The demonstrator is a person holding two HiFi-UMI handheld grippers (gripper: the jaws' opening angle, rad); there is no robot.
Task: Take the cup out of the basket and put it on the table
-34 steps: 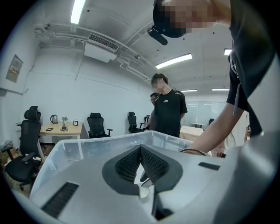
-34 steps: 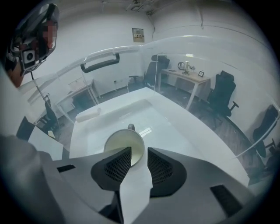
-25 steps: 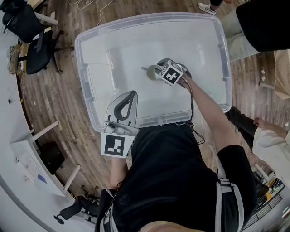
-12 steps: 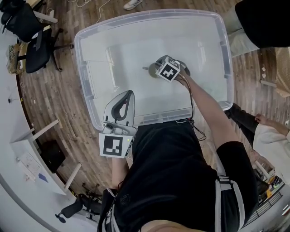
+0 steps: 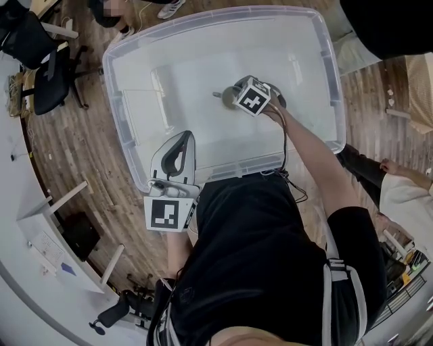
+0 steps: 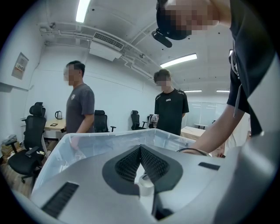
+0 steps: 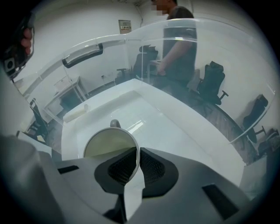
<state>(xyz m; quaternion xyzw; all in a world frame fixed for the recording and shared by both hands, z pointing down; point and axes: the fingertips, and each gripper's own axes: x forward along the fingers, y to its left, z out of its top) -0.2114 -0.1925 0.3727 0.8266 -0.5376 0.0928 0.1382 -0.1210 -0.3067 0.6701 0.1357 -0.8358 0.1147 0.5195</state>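
Observation:
A pale cup [image 5: 227,101] with a small handle sits in the middle of the clear plastic basket [image 5: 216,19]. My right gripper [image 5: 235,99] reaches down into the basket and is shut on the cup's near rim. In the right gripper view the cup wall [image 7: 107,144] is pinched between the two ribbed pads, at my right gripper [image 7: 134,159], and the handle points away. My left gripper [image 5: 183,137] hovers over the basket's near rim, shut on nothing. The left gripper view shows my left gripper [image 6: 140,148] with its jaws meeting above the basket rim [image 6: 109,135].
The basket stands on a wooden floor [image 5: 74,135]. Office chairs [image 5: 47,67] and a white desk [image 5: 27,257] are at the left. Two people [image 6: 78,105] stand beyond the basket's far side, and another person [image 5: 399,196] is at the right.
My right gripper stays shut on the cup in nearly the same spot. The head view has shifted a little, and a person at the far side has walked left.

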